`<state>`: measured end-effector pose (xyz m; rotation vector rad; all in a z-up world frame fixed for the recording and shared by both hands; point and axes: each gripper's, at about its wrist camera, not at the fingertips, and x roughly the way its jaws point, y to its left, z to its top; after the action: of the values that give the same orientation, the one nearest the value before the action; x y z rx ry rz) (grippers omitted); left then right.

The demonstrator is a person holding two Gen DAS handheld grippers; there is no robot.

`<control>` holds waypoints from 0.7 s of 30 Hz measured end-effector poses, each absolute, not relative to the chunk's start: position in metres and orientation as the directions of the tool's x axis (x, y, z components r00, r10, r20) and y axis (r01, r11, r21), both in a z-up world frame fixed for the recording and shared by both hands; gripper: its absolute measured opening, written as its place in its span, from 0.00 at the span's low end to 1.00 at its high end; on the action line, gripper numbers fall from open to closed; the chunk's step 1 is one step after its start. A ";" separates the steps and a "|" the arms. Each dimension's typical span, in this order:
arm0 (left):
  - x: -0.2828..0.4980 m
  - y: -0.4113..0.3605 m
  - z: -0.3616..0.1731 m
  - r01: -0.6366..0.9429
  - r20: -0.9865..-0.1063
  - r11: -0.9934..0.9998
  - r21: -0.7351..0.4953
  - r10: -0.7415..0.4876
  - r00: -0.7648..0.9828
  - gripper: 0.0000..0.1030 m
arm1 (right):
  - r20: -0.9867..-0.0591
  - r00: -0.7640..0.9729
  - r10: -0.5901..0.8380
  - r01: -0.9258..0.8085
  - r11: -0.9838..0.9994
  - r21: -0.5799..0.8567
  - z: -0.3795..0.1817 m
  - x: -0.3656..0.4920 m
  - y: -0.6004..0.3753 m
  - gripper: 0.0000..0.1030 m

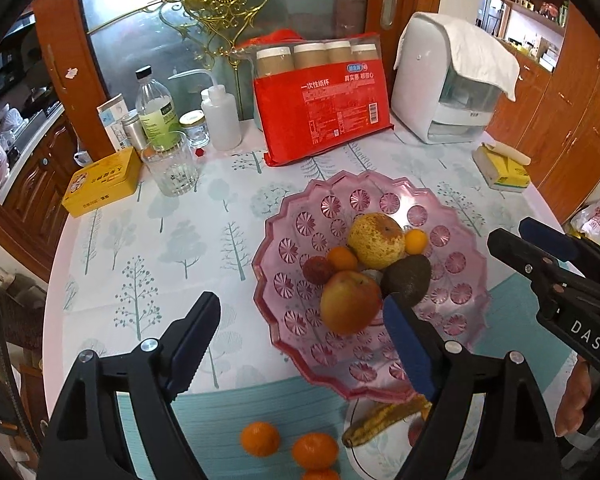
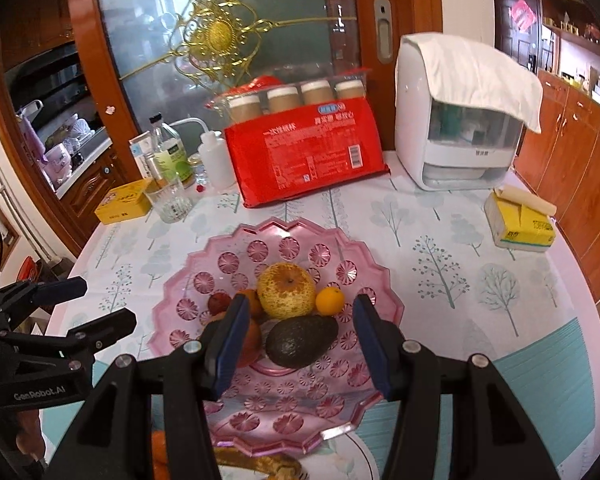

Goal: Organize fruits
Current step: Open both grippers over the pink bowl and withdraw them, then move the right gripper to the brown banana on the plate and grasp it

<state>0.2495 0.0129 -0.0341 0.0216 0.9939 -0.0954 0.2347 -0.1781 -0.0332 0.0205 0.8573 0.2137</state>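
Left gripper: hovering spread wide and holding nothing, above the near-left rim of the pink fruit bowl.
Right gripper: hanging released and empty over the bowl, its fingers framing the avocado without touching it.
Fruit already gathered: the bowl is holding a speckled pear, an apple, the avocado, a lychee and two small oranges, all crowding toward its middle.
Fruit still outside: tangerines are lying on the tablecloth just before the bowl's near rim, and a spotted banana is resting on a white plate beside them.
Progress: judging by this, the work is sitting past halfway, with the near-edge pieces remaining.
Edges: the tangerines are sitting close to the table's near edge, so a nudge could be rolling one off.
Open room: bare cloth is spreading left of the bowl; the back is crowding up with a paper-cup pack, a drinking glass, bottles and a white appliance; a tissue pack is lying at the right.
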 end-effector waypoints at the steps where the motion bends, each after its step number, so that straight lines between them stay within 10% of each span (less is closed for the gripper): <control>1: 0.246 0.014 -0.032 0.088 -0.836 0.996 -0.027 -0.071 0.545 0.80 | -0.745 0.637 0.197 -0.183 0.978 0.102 -0.031 0.231 -0.177 0.52; 21: 0.163 0.025 -0.003 0.052 -0.793 0.997 -0.062 -0.081 0.604 0.83 | -0.721 0.642 0.259 -0.278 0.956 0.096 -0.007 0.153 -0.158 0.52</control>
<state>0.1627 0.0247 -0.0027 -0.0332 0.9191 -0.0769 0.1529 -0.1578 -0.0067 -0.0242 0.8182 0.3059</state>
